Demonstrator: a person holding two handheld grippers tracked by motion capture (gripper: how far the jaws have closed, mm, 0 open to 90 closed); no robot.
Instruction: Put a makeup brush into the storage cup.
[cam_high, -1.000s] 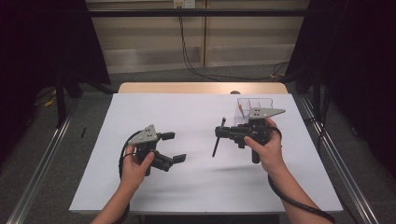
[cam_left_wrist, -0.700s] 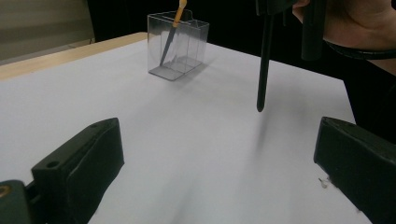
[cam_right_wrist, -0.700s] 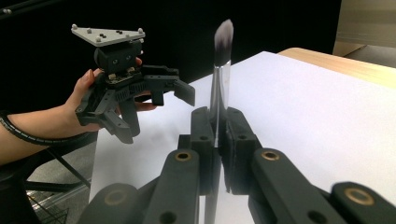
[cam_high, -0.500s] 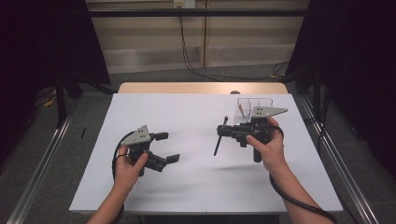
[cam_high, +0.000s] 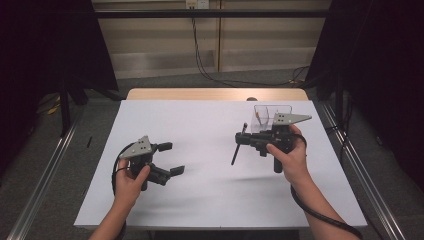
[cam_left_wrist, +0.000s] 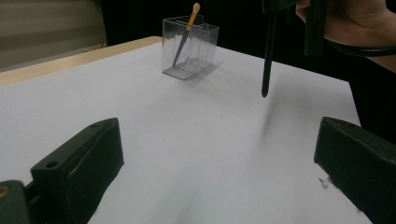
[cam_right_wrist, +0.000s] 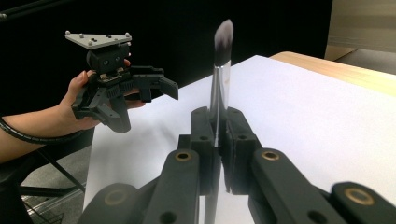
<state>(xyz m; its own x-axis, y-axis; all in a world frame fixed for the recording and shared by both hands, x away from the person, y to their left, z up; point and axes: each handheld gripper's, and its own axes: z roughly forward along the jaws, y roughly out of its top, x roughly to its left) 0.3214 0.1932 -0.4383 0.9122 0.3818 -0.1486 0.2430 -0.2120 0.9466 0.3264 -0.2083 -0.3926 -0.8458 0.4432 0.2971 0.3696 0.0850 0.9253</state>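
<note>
- Makeup brush (cam_high: 239, 145) is clamped mid-handle by right gripper (cam_high: 243, 139) fingers, held above desk (cam_high: 210, 200), near clear holder (cam_high: 272, 116), likely for insertion.
- Left gripper (cam_high: 170, 159) fingers are spread wide, empty, kept aside.

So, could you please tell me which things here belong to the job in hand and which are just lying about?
Part of the job:
- makeup brush, clamped in the right hand-held gripper
- clear box
- orange-tipped stick standing in that box
- left hand-held gripper, open, empty

Just lying about:
- cables on the floor behind the table
</note>
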